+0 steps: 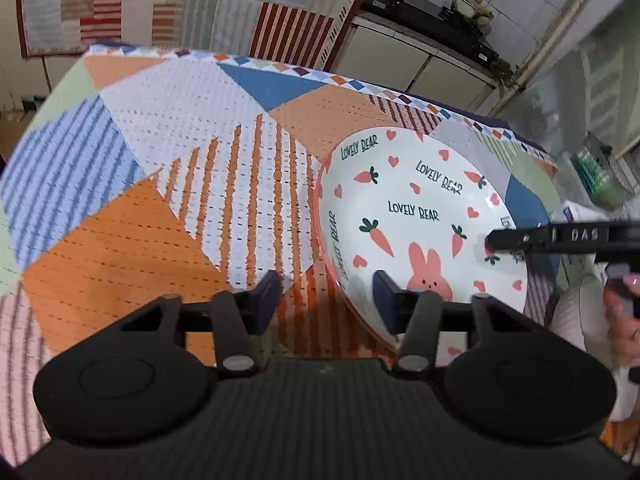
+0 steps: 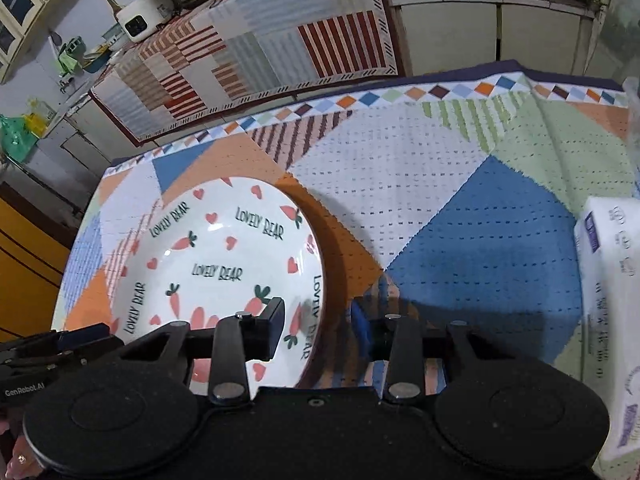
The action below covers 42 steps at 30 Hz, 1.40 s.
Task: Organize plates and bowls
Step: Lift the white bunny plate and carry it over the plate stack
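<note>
**2 grippers straddle the rim of 1 bunny plate**

A round white ceramic plate (image 1: 416,216) printed with pink hearts, orange carrots, a pink rabbit and the words "LOVELY BEAR" lies flat on a patchwork tablecloth (image 1: 168,184) of orange, blue, white and pale green panels. It sits toward one side of the table, with a diamond-pattern border of the cloth just behind it.

The left gripper (image 1: 326,300), black with dark blue pads, comes at the plate from its near-left edge. Its jaws stand partly open: 1 finger hangs over the cloth outside the rim, the other over the plate's inner face beside the rabbit. The rim lies between them, and neither pad looks pressed onto it, though the angle makes this hard to judge.

The right gripper (image 2: 320,332) does the same on the opposite edge. Its jaws are also partly open, 1 finger (image 2: 272,330) over the plate's inside near a carrot, the other blurred over the cloth outside the rim. In the left wrist view its finger reaches in from the right across the plate's far rim.

A white tissue box (image 2: 612,280) with purple print rests on the cloth to the right, well apart from the plate. Behind the table a striped patchwork cover (image 2: 280,44) drapes over a counter.
</note>
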{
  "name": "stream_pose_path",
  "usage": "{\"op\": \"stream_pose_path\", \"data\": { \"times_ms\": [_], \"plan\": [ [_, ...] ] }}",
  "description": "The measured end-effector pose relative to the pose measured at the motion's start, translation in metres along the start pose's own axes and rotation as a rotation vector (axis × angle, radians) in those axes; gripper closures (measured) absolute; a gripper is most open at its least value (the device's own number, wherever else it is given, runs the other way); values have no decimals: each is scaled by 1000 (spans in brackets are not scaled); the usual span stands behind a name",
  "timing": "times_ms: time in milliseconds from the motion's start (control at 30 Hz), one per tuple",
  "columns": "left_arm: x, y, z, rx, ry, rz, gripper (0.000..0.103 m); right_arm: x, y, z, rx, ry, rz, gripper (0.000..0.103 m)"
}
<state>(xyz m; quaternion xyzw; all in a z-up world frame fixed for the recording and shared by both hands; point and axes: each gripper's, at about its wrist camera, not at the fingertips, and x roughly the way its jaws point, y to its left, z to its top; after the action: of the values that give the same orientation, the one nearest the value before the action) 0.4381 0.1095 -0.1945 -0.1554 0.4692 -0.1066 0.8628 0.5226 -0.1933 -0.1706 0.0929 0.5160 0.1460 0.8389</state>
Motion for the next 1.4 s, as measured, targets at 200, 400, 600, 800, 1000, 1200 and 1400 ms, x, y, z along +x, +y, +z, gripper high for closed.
{"op": "stream_pose_path", "data": {
  "times_ms": [200, 400, 600, 800, 1000, 1200, 1400],
  "plan": [
    [10, 6, 2, -49, 6, -40, 81, 9, 0, 1, -14, -2, 30, 75],
    [14, -8, 3, -82, 34, -9, 91, 14, 2, 1, -15, -9, 40, 81],
    [-8, -17, 4, -24, 60, 13, 84, -3, 23, -4, -173, -48, 2, 83],
    [-50, -28, -4, 45, 58, 13, 84, -33, 30, -12, -204, -66, 54, 85],
    [-103, -40, -18, 80, 55, 2, 84, -72, 41, -36, -198, -96, 102, 85],
    [-158, -58, -33, 109, 73, 8, 83, -126, 60, -65, -236, -125, 138, 85],
    [-205, -72, -53, 159, 82, 16, 82, -176, 75, -98, -258, -144, 163, 85]
  ]
}}
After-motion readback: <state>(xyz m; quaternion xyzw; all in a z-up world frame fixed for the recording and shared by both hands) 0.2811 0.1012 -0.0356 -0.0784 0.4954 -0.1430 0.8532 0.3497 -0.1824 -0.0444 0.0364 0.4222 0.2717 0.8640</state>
